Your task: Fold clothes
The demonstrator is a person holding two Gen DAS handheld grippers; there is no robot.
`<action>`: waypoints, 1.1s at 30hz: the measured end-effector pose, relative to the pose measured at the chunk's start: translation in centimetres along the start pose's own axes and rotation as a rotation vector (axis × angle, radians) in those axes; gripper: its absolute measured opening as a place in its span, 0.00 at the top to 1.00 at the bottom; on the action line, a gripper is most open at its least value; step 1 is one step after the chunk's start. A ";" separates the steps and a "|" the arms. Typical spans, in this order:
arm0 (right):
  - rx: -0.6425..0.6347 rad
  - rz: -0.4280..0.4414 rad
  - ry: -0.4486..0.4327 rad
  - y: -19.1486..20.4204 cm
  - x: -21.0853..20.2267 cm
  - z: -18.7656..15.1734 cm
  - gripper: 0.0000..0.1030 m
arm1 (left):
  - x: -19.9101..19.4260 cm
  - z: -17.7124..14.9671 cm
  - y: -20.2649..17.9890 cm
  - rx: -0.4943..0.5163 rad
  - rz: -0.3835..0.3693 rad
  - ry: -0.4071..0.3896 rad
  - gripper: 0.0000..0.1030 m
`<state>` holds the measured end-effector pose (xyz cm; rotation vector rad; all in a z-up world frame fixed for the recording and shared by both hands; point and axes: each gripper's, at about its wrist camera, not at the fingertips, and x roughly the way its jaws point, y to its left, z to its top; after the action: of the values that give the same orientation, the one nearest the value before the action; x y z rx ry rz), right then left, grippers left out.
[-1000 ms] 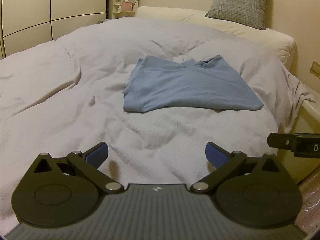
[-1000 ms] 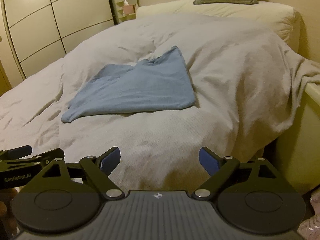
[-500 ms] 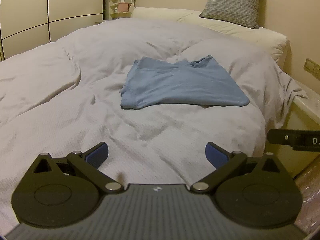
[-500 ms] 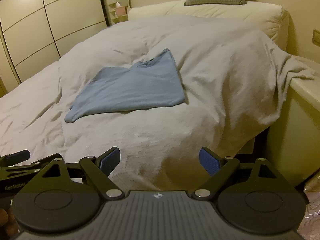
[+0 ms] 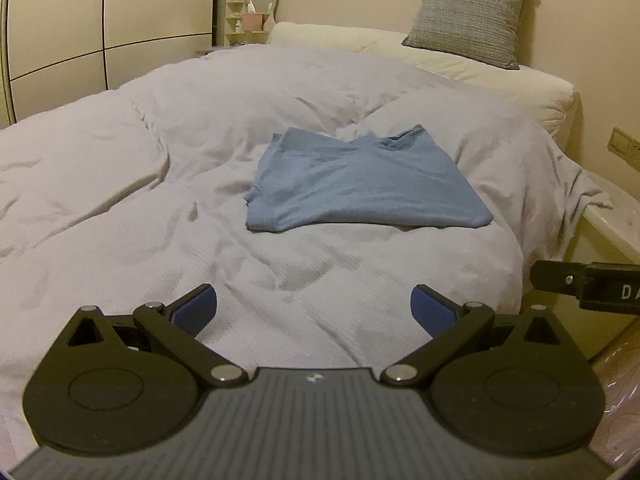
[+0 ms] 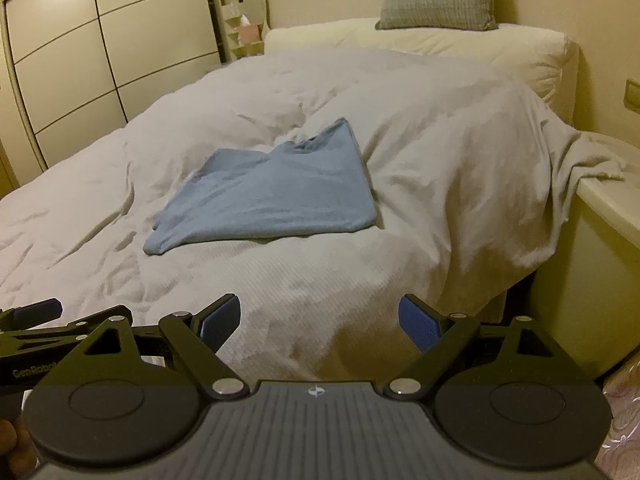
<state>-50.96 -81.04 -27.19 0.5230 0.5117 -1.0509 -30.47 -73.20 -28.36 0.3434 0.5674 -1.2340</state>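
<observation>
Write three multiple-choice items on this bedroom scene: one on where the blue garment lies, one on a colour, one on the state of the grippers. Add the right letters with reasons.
1. Where does the folded light-blue cotton garment lie?
A. on the white quilted duvet
B. on the floor
C. on the pillows

2. What colour is the square woven cushion against the wall?
A. red
B. grey
C. black

3. How do the two grippers stand?
A. both shut on the garment
B. one open, one shut
C. both open, holding nothing

Answers: 1 A, the garment rests on the white quilted duvet, short of the pillows. 2 B, its weave shows grey. 3 C, the left gripper and right gripper have their blue pads wide apart, well short of the garment.
</observation>
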 end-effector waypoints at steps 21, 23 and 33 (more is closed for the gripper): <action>-0.006 0.003 -0.004 0.4 -0.4 0.0 0.14 | -0.7 -0.1 0.1 0.029 0.040 -0.013 0.01; -0.007 0.003 -0.003 0.4 -0.4 -0.1 0.14 | -0.7 -0.1 0.1 0.031 0.040 -0.012 0.01; -0.006 0.002 -0.005 0.5 -0.4 -0.1 0.14 | -0.6 0.0 -0.1 0.040 0.045 -0.014 0.01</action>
<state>-50.69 -80.53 -26.91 0.5149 0.5101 -1.0483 -30.68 -72.74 -27.95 0.3795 0.5211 -1.2049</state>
